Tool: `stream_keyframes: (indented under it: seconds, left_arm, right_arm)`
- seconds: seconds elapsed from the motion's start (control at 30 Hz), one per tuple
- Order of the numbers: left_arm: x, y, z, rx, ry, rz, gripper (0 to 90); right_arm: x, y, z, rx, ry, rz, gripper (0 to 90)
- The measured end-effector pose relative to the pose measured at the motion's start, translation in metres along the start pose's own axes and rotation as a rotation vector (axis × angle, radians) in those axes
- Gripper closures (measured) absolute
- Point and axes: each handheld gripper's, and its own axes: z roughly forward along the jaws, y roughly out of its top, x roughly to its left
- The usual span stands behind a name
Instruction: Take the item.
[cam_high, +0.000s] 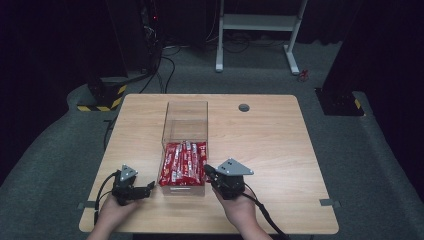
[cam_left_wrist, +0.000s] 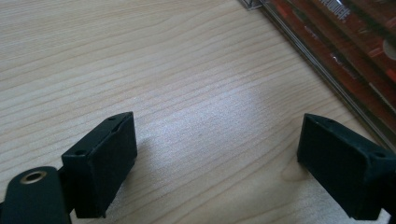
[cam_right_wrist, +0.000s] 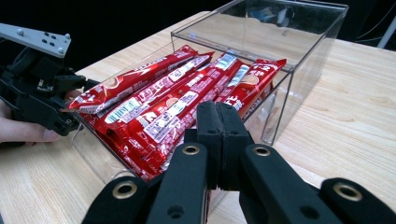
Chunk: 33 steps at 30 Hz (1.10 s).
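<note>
A clear plastic box (cam_high: 186, 106) stands left of the table's middle, its near half holding several red snack packets (cam_high: 184, 162). My left gripper (cam_high: 149, 187) rests by the box's near left corner, open wide over bare wood (cam_left_wrist: 215, 140), with the box wall (cam_left_wrist: 322, 65) and packets (cam_left_wrist: 369, 51) at its upper right. At the near right corner of the box, my right gripper (cam_high: 208, 171) has its jaws pressed together (cam_right_wrist: 220, 114), with nothing visible between them. They sit just above the packets (cam_right_wrist: 159, 105) at the box's (cam_right_wrist: 303, 46) near wall. The left gripper (cam_right_wrist: 42, 100) also appears across the box.
The wooden table (cam_high: 270, 145) has a round cable grommet (cam_high: 244, 107) toward the back. Grey tape tabs (cam_high: 326, 202) mark its near edges. Behind the table stand a white desk frame (cam_high: 260, 22) and black stands with striped bases (cam_high: 102, 97).
</note>
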Motion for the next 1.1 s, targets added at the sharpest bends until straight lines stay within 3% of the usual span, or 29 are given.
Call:
stream_keyframes:
  seconds: [1.1]
  left_arm:
    - [0.000,0.000,0.000,-0.001,0.000,-0.002,12.1]
  right_arm:
    - [-0.028,-0.005,-0.025,-0.026,-0.063,0.023,89.9]
